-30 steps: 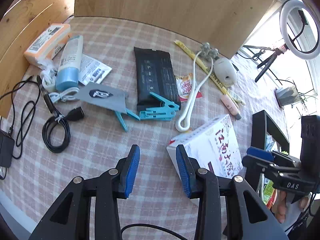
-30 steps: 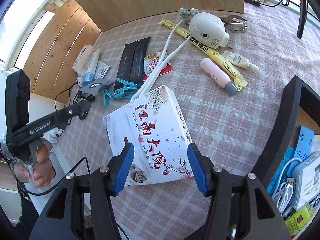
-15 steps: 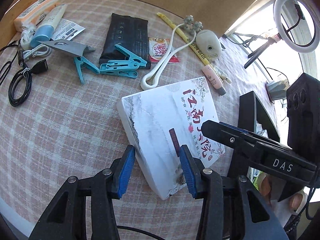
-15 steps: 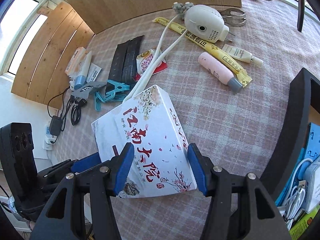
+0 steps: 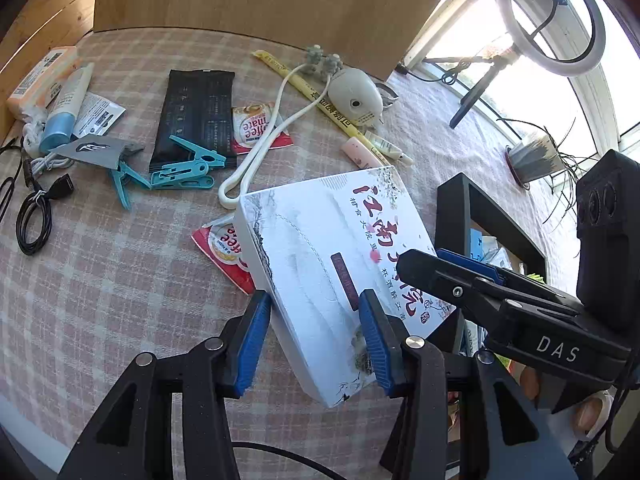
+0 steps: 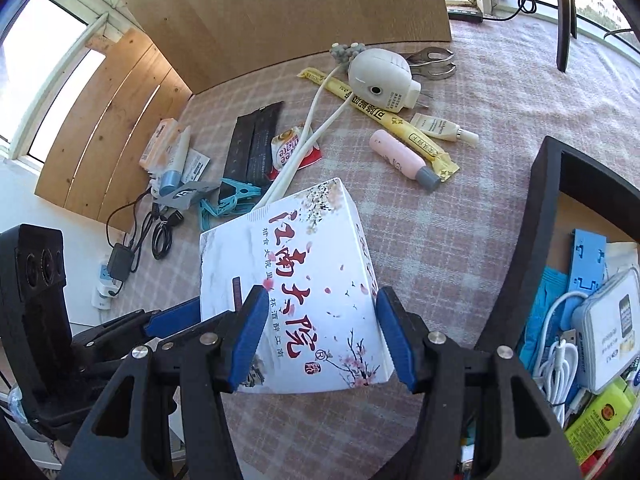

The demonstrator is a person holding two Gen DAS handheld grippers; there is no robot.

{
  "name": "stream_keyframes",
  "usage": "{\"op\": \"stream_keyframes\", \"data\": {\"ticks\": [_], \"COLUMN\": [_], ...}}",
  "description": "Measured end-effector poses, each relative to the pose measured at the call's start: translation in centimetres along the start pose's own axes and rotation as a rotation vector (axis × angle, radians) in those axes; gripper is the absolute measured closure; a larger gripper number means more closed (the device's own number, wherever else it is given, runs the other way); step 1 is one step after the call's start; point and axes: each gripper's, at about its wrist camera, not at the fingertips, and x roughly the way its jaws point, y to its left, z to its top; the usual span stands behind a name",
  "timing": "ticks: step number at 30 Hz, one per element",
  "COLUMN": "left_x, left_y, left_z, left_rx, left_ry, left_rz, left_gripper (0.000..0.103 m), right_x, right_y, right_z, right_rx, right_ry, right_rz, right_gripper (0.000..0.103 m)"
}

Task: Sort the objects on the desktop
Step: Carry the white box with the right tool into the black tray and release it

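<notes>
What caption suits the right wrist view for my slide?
Right tool and left tool hold white tissue box above checked tablecloth.

Both wrist views close above the table (image 5: 120, 280), angled down from opposite sides, sharing white box (image 5: 332, 248) (image 6: 296, 280).

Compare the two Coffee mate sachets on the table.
The far Coffee mate sachet lies fully in view beside the black wipes pack, with the white cord crossing it. The near Coffee mate sachet is partly hidden under the lifted white box. Both are red and white.
</notes>
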Motion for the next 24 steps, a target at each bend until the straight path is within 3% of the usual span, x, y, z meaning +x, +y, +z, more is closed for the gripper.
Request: {"op": "stream_keyframes", "data": {"ticks": [12,24], "left_x": [-2.0,0.8], "left_y": [-9.2,-22.2], "left_z": [1.4,-0.5], "left_rx": [0.157,0.387], "left_ry": [-0.04,0.03], "left_rz": [-0.078,-0.169], "left_gripper": [0.06,0.06], "right_x": [-9.2,-17.3], "right_y": [-4.4,-14.1], "right_z": [-1.6,-6.3], "right_rx": [0.064,0.282], "right_ry": [-0.146,-0.244], "right_rz": [-0.042,-0.149], "right_gripper": [0.047,0.047]}}
